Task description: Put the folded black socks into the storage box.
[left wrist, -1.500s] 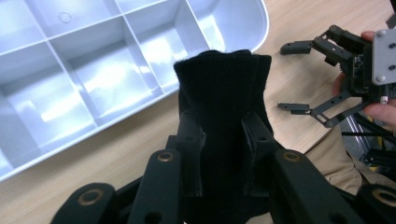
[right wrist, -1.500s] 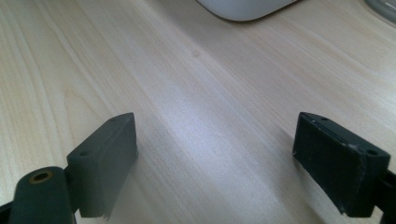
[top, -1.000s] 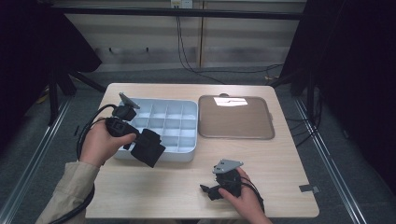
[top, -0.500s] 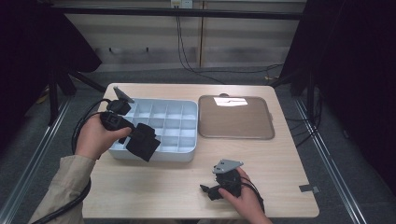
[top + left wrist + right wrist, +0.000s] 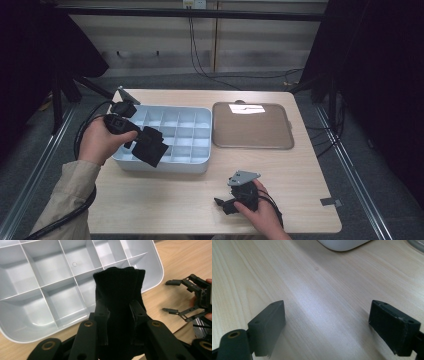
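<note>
Since a second ago the left gripper [image 5: 139, 141] has carried its black knitted cloth [image 5: 149, 146] a little toward nine o'clock, so it now hangs over the near-left corner of the pale blue compartment tray [image 5: 192, 117]; the right gripper [image 5: 226, 204] has not stirred. The left jaws pinch the folded cloth [image 5: 119, 302] across its middle, and it looks to me soft, light and floppy, likely to sag and unfold, so a grip on the thick folded bundle seems safer than one on a loose edge. The left gripper view shows the ribbed knit and the empty compartments [image 5: 62, 305] beneath it, which the high view leaves vague; the high view alone places the brown lid [image 5: 252, 127] at three o'clock of the tray. The right gripper [image 5: 327, 325] rests low over the bare wooden table [image 5: 317, 290], its jaws spread wide with nothing between them.
</note>
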The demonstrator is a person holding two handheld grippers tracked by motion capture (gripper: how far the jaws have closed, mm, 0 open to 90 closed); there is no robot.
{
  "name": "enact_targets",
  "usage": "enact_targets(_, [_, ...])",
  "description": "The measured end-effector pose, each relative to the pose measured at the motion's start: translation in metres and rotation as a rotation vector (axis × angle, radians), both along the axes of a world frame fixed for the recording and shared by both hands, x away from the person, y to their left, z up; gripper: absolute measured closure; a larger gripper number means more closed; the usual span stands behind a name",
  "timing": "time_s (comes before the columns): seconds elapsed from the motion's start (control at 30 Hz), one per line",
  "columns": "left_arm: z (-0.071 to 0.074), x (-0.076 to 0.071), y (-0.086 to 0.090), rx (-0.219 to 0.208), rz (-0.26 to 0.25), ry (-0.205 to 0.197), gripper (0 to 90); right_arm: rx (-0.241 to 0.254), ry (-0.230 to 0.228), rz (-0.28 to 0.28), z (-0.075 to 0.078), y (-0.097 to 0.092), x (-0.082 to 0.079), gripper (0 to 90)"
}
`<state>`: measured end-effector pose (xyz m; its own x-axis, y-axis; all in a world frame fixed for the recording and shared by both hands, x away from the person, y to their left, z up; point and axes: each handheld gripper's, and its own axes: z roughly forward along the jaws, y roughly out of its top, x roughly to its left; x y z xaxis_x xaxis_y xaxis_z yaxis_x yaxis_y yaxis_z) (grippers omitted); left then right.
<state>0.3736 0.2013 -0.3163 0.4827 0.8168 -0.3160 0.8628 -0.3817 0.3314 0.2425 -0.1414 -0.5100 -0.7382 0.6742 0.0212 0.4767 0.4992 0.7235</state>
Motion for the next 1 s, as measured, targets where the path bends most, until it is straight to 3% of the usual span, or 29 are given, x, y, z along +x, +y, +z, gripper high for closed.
enact_targets(1.0, [-0.015,0.028,0.037,0.022,0.121,0.001,72.7,0.000,0.000,-0.002,0.000,0.000,0.000,13.2])
